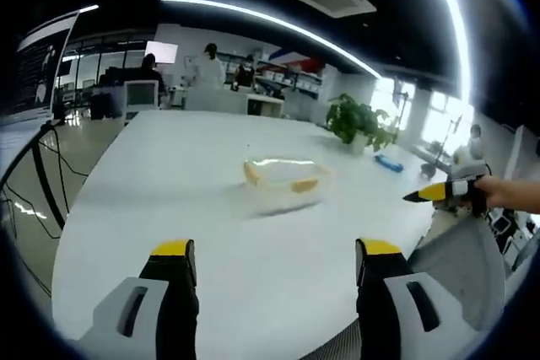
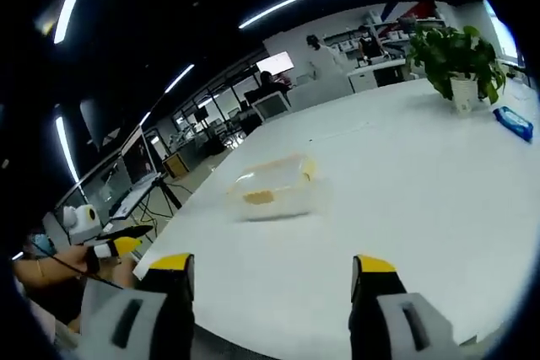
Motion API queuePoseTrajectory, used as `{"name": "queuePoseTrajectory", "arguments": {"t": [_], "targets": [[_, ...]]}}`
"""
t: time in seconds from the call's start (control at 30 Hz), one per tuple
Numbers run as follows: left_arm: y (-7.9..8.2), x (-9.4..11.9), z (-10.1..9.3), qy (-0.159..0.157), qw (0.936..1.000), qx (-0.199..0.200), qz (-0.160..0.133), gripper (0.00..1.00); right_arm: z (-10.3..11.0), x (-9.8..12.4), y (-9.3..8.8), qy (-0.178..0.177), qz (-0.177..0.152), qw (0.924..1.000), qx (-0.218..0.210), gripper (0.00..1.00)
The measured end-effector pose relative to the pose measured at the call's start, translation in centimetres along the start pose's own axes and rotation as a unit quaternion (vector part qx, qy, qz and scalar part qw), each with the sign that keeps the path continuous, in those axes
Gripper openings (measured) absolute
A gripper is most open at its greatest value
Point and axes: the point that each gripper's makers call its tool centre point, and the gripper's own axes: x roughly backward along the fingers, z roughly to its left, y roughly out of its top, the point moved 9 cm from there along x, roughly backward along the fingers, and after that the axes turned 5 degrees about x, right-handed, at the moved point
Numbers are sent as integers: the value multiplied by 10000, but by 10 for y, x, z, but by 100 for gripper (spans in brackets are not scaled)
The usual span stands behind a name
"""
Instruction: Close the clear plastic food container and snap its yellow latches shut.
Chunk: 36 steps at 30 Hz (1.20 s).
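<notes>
Hovering: left gripper (image 1: 276,260), right gripper (image 2: 272,276) jaws apart, empty | container (image 1: 283,180) ahead, untouched | potted plant (image 1: 358,121), blue packet (image 1: 390,163) beyond

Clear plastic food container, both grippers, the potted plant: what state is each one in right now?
Clear plastic food container with yellow latches: on the white table, ungripped; lid state unclear.
Left gripper: open, empty, short of the container.
Right gripper: open, empty, short of the container.
Green potted plant: upright.
</notes>
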Motion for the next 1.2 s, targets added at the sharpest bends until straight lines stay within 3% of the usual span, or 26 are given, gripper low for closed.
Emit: {"name": "queuePoseTrajectory", "arguments": {"t": [0.4, 1.2], "targets": [[-2, 1, 2, 33, 10000, -2, -1, 74, 3, -2, -6, 126, 179, 9998, 45, 74], [-6, -1, 1, -154, 9997, -35, 159, 71, 7, -6, -7, 259, 231, 9993, 141, 70]]}}
